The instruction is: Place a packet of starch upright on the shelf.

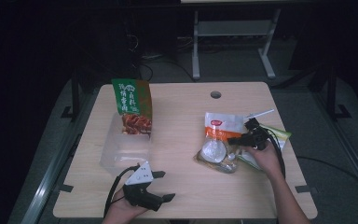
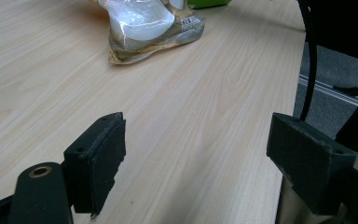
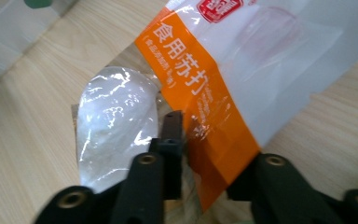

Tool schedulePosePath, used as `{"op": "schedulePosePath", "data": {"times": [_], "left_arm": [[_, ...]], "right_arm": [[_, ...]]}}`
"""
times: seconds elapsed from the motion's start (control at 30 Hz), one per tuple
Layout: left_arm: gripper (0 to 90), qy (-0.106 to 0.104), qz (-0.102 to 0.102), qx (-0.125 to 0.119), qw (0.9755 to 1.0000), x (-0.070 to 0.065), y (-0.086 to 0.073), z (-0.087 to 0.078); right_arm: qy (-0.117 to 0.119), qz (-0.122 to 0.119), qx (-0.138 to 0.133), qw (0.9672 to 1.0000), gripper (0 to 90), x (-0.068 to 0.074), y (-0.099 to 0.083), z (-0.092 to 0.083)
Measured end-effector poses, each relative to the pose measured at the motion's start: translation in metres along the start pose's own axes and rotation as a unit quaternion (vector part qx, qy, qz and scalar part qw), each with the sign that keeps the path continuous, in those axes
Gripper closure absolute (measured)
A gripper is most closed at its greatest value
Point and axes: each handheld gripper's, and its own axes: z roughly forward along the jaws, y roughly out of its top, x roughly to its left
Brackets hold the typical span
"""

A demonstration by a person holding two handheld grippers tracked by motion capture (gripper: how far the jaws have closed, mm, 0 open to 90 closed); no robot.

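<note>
Orange-banded powder bag (image 3: 200,102) is pinched by the right gripper (image 3: 205,154); an even squeeze is advised; left gripper (image 2: 196,154) jaws gape.

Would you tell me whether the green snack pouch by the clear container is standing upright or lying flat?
Upright: the green snack pouch stands on end at the far edge of the clear container, its printed front facing the camera.
</note>
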Motion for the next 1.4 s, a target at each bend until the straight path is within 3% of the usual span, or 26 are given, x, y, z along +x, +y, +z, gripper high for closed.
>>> {"op": "schedulePosePath", "data": {"times": [0.17, 0.37, 0.57, 0.8, 1.2, 1.4], "left_arm": [[19.2, 0.000, -0.001, -0.002, 1.0000, -0.001, 0.000, 0.000], [19.2, 0.000, 0.000, -0.002, 1.0000, 0.000, 0.001, -0.002], [19.9, -0.003, 0.006, -0.003, 1.0000, -0.001, 0.001, -0.001], [22.2, -0.005, 0.000, -0.004, 1.0000, -0.002, 0.002, -0.001], [21.9, -0.007, -0.005, -0.005, 1.0000, -0.001, 0.002, 0.003], [21.5, -0.010, -0.002, -0.005, 0.9999, -0.002, 0.003, 0.004]], "right_arm": [[0.015, -0.006, -0.010, 0.9998, 88.8, 0.005, 0.000, -0.004], [0.020, -0.027, -0.029, 0.9990, 89.2, 0.018, 0.002, -0.015], [0.032, -0.067, -0.056, 0.9957, 89.3, 0.039, 0.004, -0.027], [0.041, -0.104, -0.069, 0.9914, 89.4, 0.061, 0.004, -0.036], [0.057, -0.139, -0.091, 0.9845, 89.5, 0.088, 0.001, -0.042], [0.069, -0.141, -0.097, 0.9829, 89.6, 0.095, 0.003, -0.043]]}}
